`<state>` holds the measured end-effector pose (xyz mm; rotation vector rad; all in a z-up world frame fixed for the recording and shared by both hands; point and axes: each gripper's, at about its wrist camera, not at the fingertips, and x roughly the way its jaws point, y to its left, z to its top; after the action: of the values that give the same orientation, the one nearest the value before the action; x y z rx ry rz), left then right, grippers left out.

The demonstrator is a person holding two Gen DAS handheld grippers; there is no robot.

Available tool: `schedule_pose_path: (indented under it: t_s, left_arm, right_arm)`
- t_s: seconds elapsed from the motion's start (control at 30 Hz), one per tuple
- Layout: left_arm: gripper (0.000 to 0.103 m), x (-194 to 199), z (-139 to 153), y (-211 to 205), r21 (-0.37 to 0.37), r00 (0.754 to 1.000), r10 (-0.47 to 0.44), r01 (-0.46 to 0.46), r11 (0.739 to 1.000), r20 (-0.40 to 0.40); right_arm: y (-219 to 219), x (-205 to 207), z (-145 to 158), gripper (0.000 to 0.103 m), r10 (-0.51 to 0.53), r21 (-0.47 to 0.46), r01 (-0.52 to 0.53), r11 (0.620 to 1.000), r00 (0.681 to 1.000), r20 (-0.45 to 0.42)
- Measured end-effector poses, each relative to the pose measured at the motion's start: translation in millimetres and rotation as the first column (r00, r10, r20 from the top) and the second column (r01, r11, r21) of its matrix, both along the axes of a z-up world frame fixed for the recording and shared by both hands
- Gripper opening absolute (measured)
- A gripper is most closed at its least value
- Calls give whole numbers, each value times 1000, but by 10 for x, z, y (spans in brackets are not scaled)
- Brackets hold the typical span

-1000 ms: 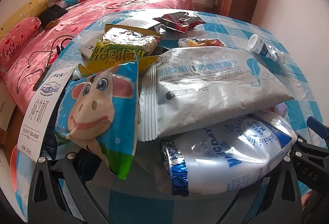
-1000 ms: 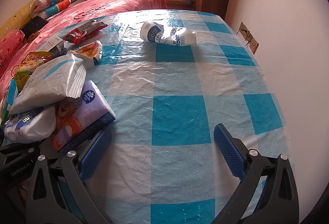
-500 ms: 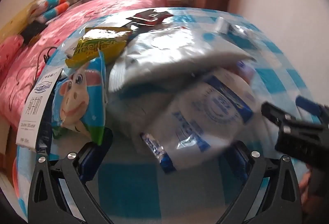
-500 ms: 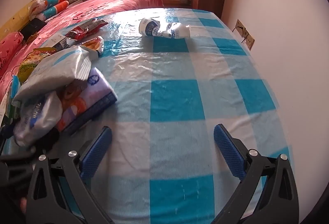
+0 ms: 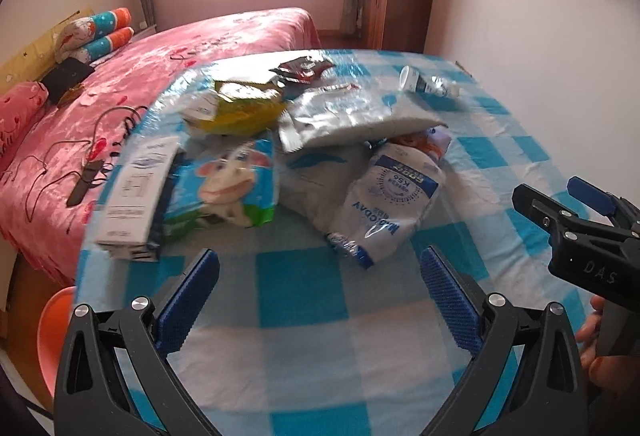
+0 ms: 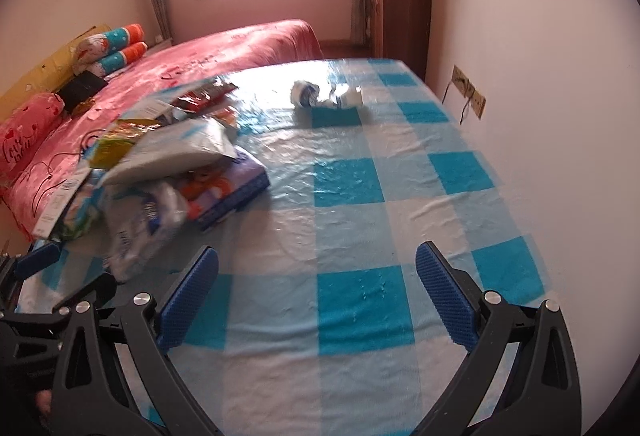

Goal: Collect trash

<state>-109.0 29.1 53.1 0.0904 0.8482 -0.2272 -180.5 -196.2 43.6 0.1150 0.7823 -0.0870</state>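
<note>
Heap of trash (image 5: 288, 156) lying on the left half of the checked table (image 5: 300, 288): a silver-and-blue pouch (image 5: 390, 204) marked "K56" nearest the left gripper (image 5: 320, 300), a cow-printed bag (image 5: 228, 188) beside a white carton (image 5: 134, 200) at the table's left edge, a grey wipes pack (image 5: 348, 116) on top, and a yellow snack bag (image 5: 244, 104) behind. A crumpled cup (image 6: 320, 96) lies well apart, far across the table. Both tongs stand released and empty; the right gripper (image 6: 316, 296) hovers over bare cloth. Likely faults: the carton and cow bag may slide off the edge if the heap is nudged, and slick film wrappers may slip from the pads (image 5: 188, 300). Other print is too blurred to read.
</note>
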Motion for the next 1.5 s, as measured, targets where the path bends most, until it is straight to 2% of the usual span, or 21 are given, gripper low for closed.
schedule_pose_path:
  t_s: [0.27, 0.53, 0.77, 1.2, 1.5]
  left_arm:
    - [99, -264, 325, 387, 3, 994, 59, -60, 998, 90]
    - [99, -423, 572, 761, 4, 969, 164, -167, 986, 184]
    - [99, -560, 716, 890, -1, 952, 195, -201, 980, 238]
    - [99, -645, 834, 1007, -8, 935, 230, -237, 971, 270]
    - [99, -551, 803, 1037, -9, 938, 244, -249, 968, 247]
  right_arm:
    - [236, -376, 333, 99, 43, -42, -39, 998, 993, 111]
    - [423, -676, 677, 99, 50, -63, -38, 997, 980, 194]
    - [525, -877, 907, 99, 45, -70, -28, 997, 970, 241]
    - [638, -1031, 1147, 99, 34, -89, -9, 996, 961, 274]
    - [611, -986, 1187, 99, 56, -74, -38, 997, 962, 266]
